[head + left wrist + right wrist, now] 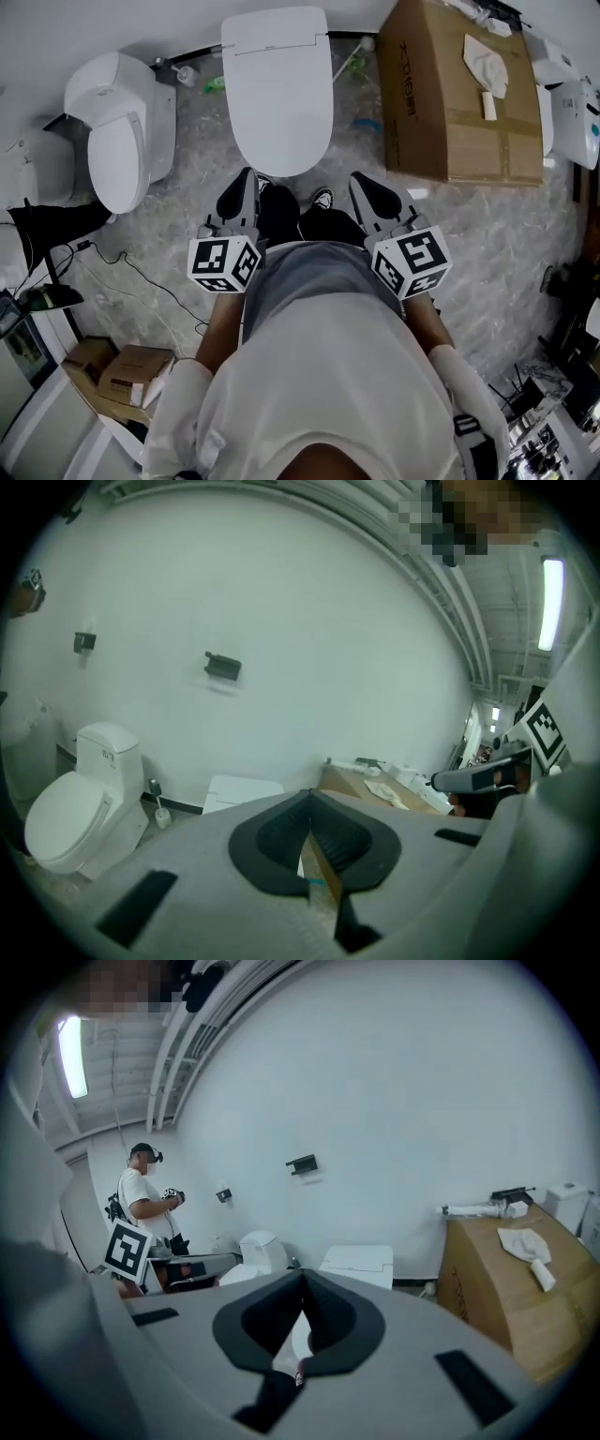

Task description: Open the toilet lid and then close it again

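Grey marbled floor (497, 244) runs to the white wall (112, 23), where the toilet lid (279, 103) lies shut straight ahead of you and lower, its long axis pointing away. Your left gripper (246, 185) and right gripper (364, 187), both pinched together on nothing, flank its front edge, about equally near.
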Available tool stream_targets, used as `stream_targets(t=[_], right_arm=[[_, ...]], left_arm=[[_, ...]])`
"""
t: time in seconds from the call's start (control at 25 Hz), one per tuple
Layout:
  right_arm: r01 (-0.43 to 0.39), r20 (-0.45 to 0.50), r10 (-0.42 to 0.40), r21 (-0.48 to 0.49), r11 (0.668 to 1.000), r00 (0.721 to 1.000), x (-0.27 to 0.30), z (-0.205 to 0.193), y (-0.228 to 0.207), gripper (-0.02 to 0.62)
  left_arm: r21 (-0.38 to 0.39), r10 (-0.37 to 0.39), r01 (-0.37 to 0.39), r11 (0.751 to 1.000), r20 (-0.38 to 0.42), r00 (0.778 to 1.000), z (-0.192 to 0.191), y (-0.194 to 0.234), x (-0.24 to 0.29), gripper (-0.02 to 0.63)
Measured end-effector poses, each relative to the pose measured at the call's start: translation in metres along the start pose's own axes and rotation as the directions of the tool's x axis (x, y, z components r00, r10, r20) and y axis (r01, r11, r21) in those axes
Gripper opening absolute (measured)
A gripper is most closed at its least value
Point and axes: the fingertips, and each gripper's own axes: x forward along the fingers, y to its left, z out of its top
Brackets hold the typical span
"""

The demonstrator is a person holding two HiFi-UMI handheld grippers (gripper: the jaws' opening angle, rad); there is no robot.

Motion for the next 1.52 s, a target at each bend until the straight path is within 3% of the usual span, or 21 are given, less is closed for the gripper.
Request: stream_targets(t=[0.16,0.56,1.12,1.52], right_arm=[[0.024,0.014,-0.024,-0.017,1.000,1.000,-0.012,0.017,-0.007,0.009],[-0.041,0.014,0.042,-0.064,0.997,0.999,-0.019,0.040,-0.017,0.009],[-0.071,-0.040,0.068,-0.070,0.995,0.997,-0.020,0.025,-0.015,0.009],[-0.107,-0.093,0.102,-0.049,0.993,0.990,-0.023,0.007,-0.005,0.009]], left_arm=[[0.000,0.002,-0.002,1.000,0.021,1.000,0.025,-0.005,-0.015,0.006],[0.077,0.000,-0.007,0.997,0.094,0.996,0.060,-0.019,-0.023,0.008],[0.086,0.016,-0.021,0.996,0.058,0.998,0.053,-0.024,-0.026,0.008],[0.081,-0.026,0.024,0.996,0.024,0.999,0.043,-0.035,-0.033,0.008]])
